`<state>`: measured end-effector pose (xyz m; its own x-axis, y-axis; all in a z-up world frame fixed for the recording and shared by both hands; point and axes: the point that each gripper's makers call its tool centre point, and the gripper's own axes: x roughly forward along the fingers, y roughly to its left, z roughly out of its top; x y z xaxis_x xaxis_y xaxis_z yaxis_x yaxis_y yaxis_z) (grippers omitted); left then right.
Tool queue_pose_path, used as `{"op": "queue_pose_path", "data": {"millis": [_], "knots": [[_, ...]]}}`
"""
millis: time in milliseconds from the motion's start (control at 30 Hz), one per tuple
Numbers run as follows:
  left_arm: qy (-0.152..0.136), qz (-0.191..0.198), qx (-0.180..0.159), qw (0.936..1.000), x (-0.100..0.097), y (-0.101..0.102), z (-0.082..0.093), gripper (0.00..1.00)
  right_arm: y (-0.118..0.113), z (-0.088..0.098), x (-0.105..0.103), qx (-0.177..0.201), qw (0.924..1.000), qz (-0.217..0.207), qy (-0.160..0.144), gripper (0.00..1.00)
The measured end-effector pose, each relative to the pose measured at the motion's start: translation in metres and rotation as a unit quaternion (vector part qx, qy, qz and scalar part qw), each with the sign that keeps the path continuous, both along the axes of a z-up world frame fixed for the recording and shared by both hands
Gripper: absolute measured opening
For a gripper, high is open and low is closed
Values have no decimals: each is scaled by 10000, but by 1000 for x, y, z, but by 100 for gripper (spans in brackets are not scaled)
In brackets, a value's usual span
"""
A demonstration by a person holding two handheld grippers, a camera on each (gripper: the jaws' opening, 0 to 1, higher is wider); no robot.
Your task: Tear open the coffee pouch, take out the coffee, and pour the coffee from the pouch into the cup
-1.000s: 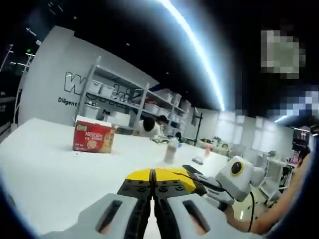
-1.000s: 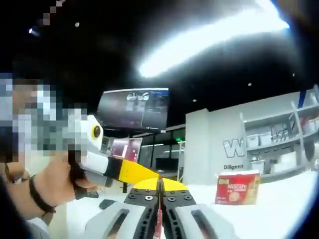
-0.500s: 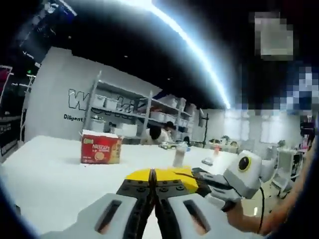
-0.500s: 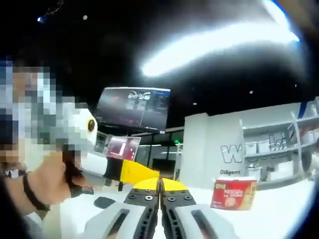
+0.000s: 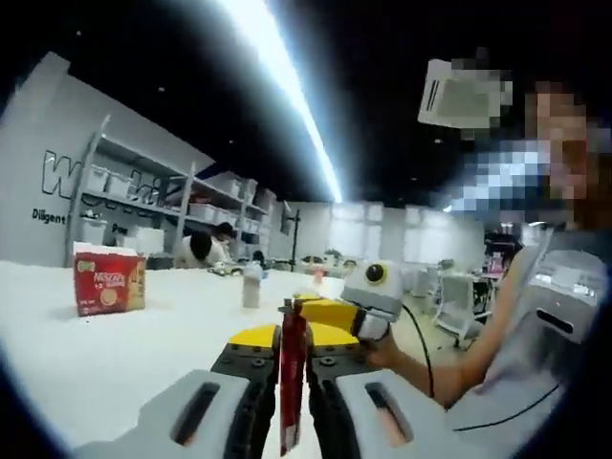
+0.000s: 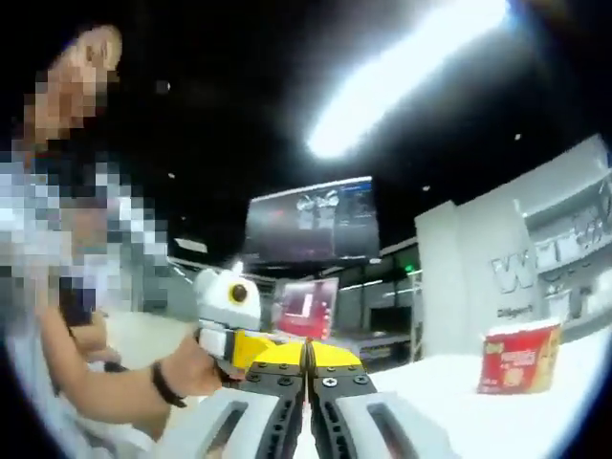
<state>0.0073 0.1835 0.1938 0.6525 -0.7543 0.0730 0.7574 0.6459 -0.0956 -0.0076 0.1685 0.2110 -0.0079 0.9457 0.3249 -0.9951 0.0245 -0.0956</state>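
Note:
A thin red coffee pouch [image 5: 291, 382] stands edge-on between the jaws of my left gripper [image 5: 292, 335], which is shut on it. Its upper end reaches the yellow tips of my right gripper [image 5: 308, 308], which comes in from the right, held by a hand. In the right gripper view, my right gripper [image 6: 308, 352] is shut, with the pouch hidden between its jaws. The left gripper [image 6: 247, 346] meets it tip to tip from the left. A pale bottle-like container [image 5: 251, 285] stands far back on the table.
A red Nescafe box [image 5: 108, 284] [image 6: 517, 357] sits on the white table [image 5: 134, 359]. The person holding the grippers is close on the right of the left gripper view and on the left of the right gripper view. Shelves line the far wall.
Both views have swung toward the person. The red pouch now shows upright between the left jaws. The two grippers stay tip to tip.

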Motion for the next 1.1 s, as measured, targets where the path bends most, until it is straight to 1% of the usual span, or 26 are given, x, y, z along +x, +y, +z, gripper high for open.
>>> {"op": "queue_pose_path", "data": {"millis": [33, 67, 100, 133, 167, 200, 233, 267, 300, 367, 433, 467, 500, 567, 633, 667, 700, 733, 767, 833, 867, 967, 1100], "knots": [[2, -115, 110, 9999, -4, -2, -2, 12, -1, 2, -8, 7, 9996, 261, 73, 1], [-9, -256, 209, 9995, -9, -5, -4, 12, -1, 1, -16, -75, 9984, 529, 176, 1], [-28, -424, 269, 9987, -14, -8, -5, 12, -3, 3, -16, -30, 9985, 520, 150, 1], [-48, -457, 297, 9985, -16, -9, -4, 11, -3, 1, -24, -117, 9958, 868, 267, 1], [-61, -575, 353, 9977, -20, -10, -5, 11, -3, 3, -26, -105, 9952, 934, 270, 1], [-90, -669, 351, 9971, -23, -12, -5, 11, -3, 4, -24, -80, 9959, 865, 239, 1], [-125, -723, 373, 9966, -25, -14, -6, 11, -3, 5, -29, -64, 9945, 1004, 292, 1], [-206, -902, 342, 9951, -30, -19, -7, 11, -4, 5, -31, -62, 9936, 1082, 317, 1], [-199, -928, 333, 9949, -31, -20, -10, 12, -4, 6, -37, -19, 9908, 1302, 376, 1], [-289, -990, 384, 9939, -32, -27, -19, 13, -5, 7, -37, 12, 9896, 1363, 455, 1], [-287, -978, 424, 9939, -30, -29, -29, 12, -4, 7, -37, 5, 9891, 1386, 489, 1], [-285, -954, 391, 9943, -26, -28, -29, 12, -3, 6, -35, -33, 9900, 1334, 466, 1], [-187, -952, 370, 9946, -25, -27, -30, 12, -2, 5, -34, -56, 9909, 1282, 411, 2], [-193, -949, 371, 9946, -28, -26, -28, 11, -1, 5, -33, 19, 9915, 1268, 289, 2], [-217, -840, 359, 9956, -28, -23, -26, 10, -2, 7, -30, 134, 9888, 1464, 265, 3], [-164, -854, 370, 9955, -29, -23, -28, 10, -1, 6, -30, 122, 9882, 1504, 263, 5], [-148, -843, 401, 9955, -29, -23, -29, 10, 3, 1, -29, -44, 9864, 1612, 310, 10], [-146, -788, 465, 9957, -28, -22, -31, 10, 5, -3, -29, -166, 9862, 1617, 319, 14], [-127, -773, 491, 9957, -28, -22, -32, 10, 8, -7, -29, -254, 9863, 1607, 280, 14], [-74, -773, 532, 9956, -28, -22, -34, 10, 11, -12, -29, -374, 9880, 1488, 181, 13], [-72, -780, 524, 9956, -28, -23, -34, 10, 11, -12, -30, -358, 9886, 1454, 149, 12], [-67, -838, 524, 9951, -30, -27, -33, 10, 10, -17, -30, -472, 9883, 1437, 182, 10], [-22, -830, 635, 9945, -30, -28, -37, 10, 8, -21, -33, -596, 9881, 1406, 192, 8]]}}
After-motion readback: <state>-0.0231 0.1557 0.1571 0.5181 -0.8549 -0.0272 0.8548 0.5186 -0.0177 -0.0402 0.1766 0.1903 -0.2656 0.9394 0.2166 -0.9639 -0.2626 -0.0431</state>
